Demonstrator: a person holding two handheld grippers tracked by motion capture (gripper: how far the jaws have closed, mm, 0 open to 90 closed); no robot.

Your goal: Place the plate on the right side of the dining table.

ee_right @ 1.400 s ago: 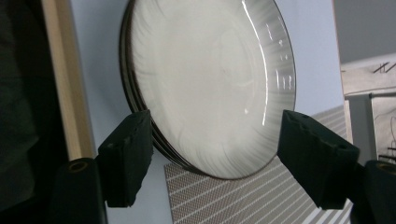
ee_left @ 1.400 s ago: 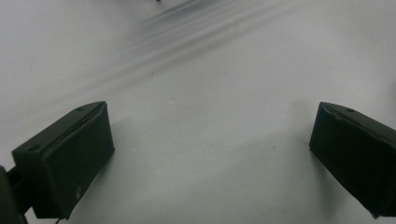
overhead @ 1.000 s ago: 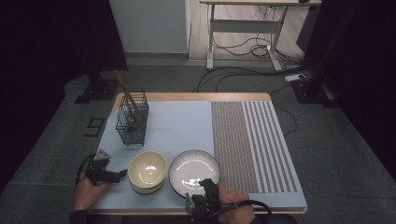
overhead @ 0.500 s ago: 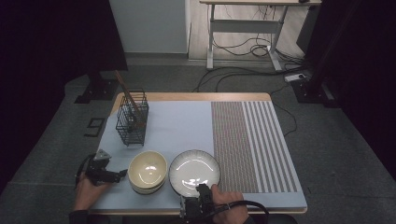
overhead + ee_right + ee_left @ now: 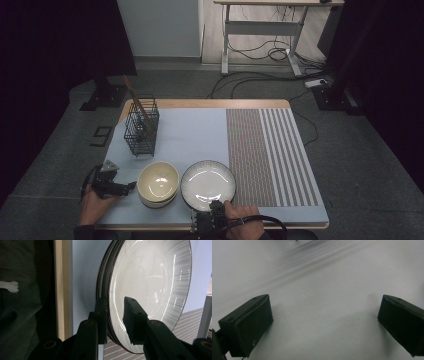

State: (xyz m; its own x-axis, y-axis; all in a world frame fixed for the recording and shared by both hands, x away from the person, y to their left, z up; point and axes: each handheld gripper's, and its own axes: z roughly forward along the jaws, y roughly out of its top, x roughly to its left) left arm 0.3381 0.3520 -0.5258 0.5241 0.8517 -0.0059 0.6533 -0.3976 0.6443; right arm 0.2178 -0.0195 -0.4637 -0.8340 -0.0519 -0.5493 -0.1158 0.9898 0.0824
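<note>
Plate rim partly behind fingers

A table bears a mat, basket, bowls and plate.

One plate, one bowl stack, one wire basket.

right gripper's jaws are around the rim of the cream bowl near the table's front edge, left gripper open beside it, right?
Not the bowl: the right gripper has its jaws around the rim of the white plate, as the right gripper view shows. The cream bowl sits untouched beside it, and the left gripper is open.
</note>
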